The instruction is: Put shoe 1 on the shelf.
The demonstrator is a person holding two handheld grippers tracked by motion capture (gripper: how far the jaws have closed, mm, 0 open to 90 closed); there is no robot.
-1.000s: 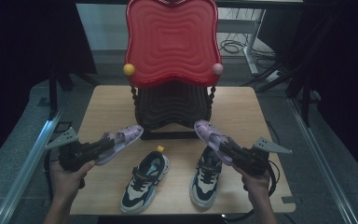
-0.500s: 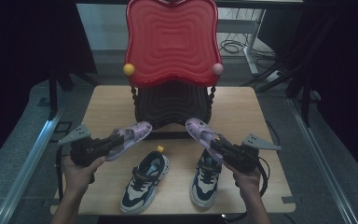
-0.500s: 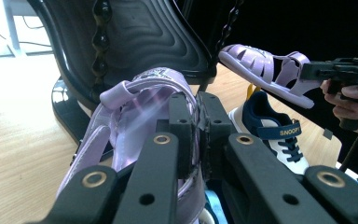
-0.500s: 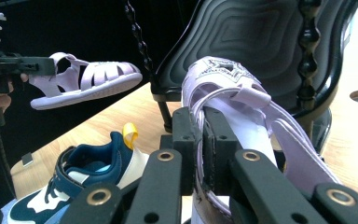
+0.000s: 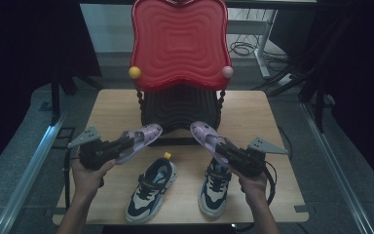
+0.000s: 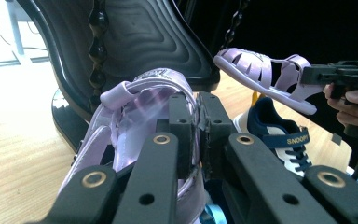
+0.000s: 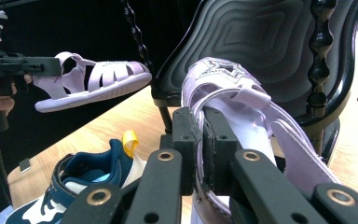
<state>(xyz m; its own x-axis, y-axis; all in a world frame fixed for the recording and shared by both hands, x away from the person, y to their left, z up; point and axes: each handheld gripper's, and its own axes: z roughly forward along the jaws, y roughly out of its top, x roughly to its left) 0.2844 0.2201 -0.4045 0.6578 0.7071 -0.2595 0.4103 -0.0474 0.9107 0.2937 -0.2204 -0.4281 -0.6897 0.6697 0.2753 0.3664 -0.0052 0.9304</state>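
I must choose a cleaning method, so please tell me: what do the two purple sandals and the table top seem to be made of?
The left sandal and the right sandal look like soft moulded plastic or jelly rubber: slightly translucent lilac straps with a glossy sheen. The exact material is uncertain. The table top seems to be light wood or wood-look laminate, matte, with faint grain lines.

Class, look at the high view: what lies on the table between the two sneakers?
Nothing: bare wooden table separates the left sneaker from the right sneaker, as the high view shows.

2 lilac sandals [image 5: 141, 138] [image 5: 205, 136] held aloft, toes toward the chair base.
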